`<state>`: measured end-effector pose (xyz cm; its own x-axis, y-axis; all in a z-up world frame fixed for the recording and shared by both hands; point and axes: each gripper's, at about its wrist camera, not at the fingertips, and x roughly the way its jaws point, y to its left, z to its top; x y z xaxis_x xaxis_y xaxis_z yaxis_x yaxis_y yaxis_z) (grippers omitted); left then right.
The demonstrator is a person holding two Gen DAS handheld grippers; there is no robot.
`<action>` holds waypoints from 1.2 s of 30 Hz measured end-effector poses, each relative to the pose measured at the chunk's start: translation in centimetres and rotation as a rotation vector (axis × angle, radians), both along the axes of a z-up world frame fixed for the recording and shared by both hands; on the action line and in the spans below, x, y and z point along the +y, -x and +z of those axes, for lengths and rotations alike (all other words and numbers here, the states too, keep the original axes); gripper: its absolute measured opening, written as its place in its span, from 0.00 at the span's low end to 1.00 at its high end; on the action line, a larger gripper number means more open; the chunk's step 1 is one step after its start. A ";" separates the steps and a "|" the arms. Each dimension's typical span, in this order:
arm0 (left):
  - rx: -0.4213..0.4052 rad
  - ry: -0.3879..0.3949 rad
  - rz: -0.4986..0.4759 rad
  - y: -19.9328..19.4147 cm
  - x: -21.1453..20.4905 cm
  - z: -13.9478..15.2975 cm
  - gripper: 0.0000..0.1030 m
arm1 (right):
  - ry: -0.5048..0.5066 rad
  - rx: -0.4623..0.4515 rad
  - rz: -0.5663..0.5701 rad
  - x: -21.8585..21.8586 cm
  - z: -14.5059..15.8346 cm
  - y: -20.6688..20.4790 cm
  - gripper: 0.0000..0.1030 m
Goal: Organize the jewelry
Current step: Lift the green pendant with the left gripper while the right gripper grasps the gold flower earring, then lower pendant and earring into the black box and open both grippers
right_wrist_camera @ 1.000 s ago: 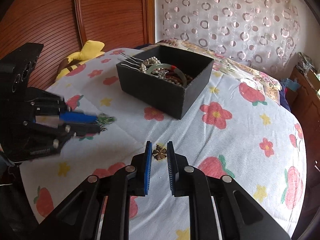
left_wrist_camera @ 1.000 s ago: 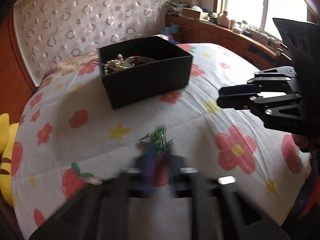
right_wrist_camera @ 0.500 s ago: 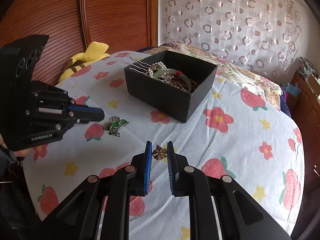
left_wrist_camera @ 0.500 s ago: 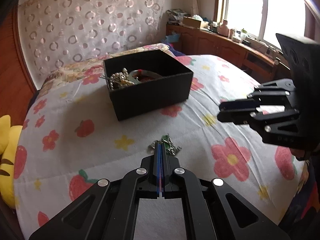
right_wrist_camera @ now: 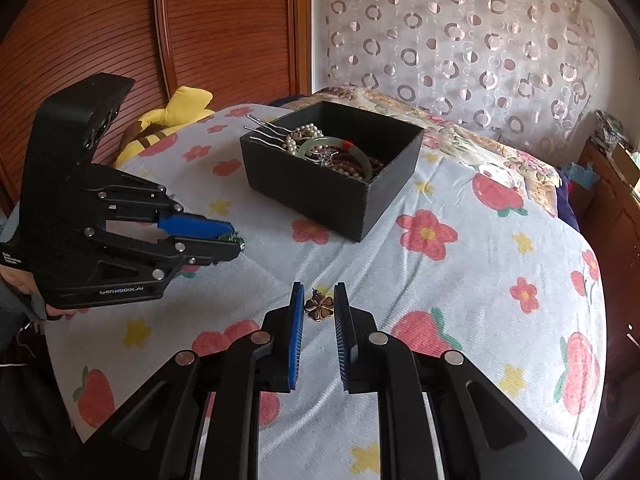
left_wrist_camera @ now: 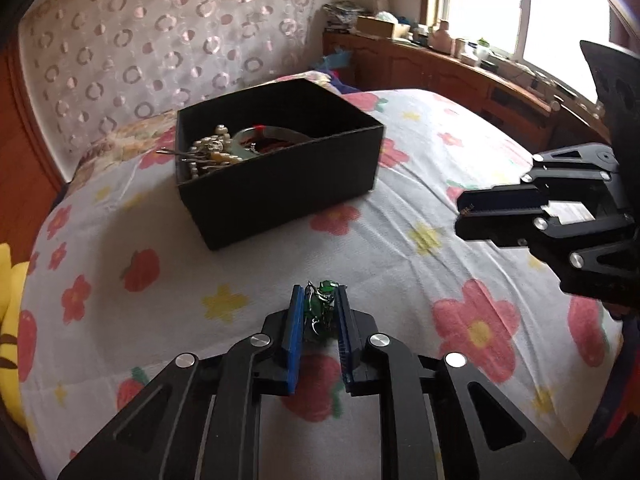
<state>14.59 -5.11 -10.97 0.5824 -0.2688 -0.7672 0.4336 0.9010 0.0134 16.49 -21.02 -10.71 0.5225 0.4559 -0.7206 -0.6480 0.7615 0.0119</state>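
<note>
Straddling green brooch (left_wrist_camera: 320, 306) – left tongs (left_wrist_camera: 319, 312) opening; right tongs (right_wrist_camera: 318, 306) parted, unclenched round clover charm (right_wrist_camera: 319, 305) – box (left_wrist_camera: 288, 192) straight ahead.

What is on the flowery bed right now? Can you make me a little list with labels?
surface: flowery bedsheet
box: black box, open on top, on the bed
in the box: pearl strand, green bangle, metal hairpins poking over the rim
left gripper: fingers opening, green jewel piece between them
right gripper: fingers apart, either side of brown clover charm lying on the sheet
beside the bed: yellow plush toy
</note>
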 end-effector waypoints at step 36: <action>-0.140 0.167 0.171 -7.7 3.6 8.6 0.10 | -0.135 -0.017 -0.077 2.9 4.9 -9.3 0.22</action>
